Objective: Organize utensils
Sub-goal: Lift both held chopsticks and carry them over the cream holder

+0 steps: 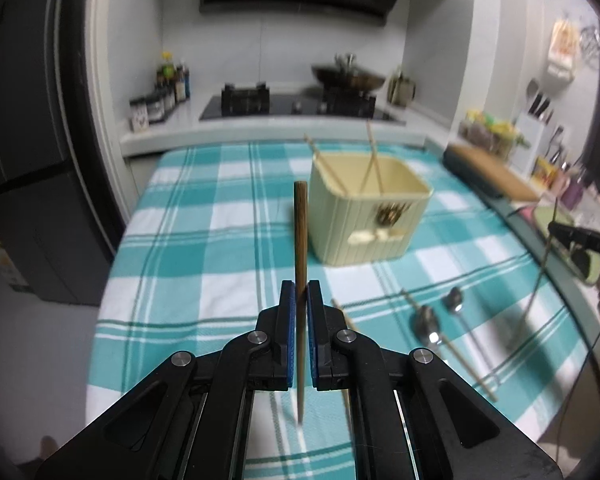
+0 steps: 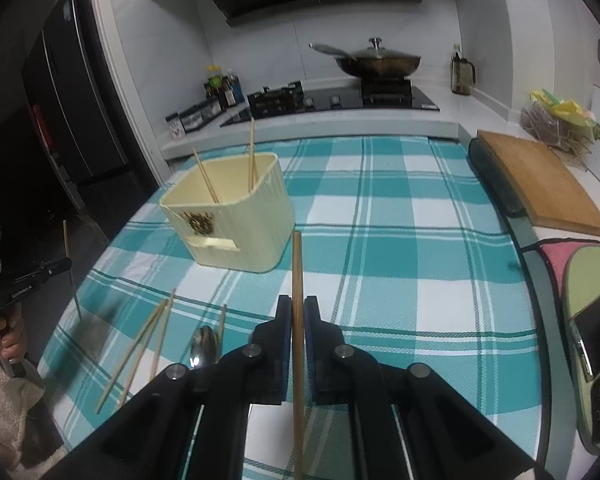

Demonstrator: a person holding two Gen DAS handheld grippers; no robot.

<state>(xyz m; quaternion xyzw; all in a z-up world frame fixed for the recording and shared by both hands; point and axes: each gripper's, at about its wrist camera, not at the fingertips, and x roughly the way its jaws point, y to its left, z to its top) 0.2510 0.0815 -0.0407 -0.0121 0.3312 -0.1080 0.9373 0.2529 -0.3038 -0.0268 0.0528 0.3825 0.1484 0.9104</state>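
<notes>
My left gripper (image 1: pixel 299 292) is shut on a brown chopstick (image 1: pixel 300 240) that stands upright above the checked cloth. My right gripper (image 2: pixel 297 308) is shut on another chopstick (image 2: pixel 297 272), also upright. A cream utensil bin (image 1: pixel 364 216) stands ahead, right of the left chopstick, with several chopsticks (image 1: pixel 370 160) leaning inside; in the right wrist view the bin (image 2: pixel 236 216) is ahead to the left. Two metal spoons (image 1: pixel 428 324) and loose chopsticks (image 1: pixel 468 368) lie on the cloth at the right. In the right wrist view, loose chopsticks (image 2: pixel 140 348) and a spoon (image 2: pixel 204 344) lie at the lower left.
The teal checked tablecloth (image 2: pixel 400 240) covers the table. A wooden cutting board (image 2: pixel 540 184) lies on the right counter. A stove with a lidded wok (image 2: pixel 380 60) and bottles (image 2: pixel 220 88) stand behind. A dark fridge (image 1: pixel 28 140) stands at the left.
</notes>
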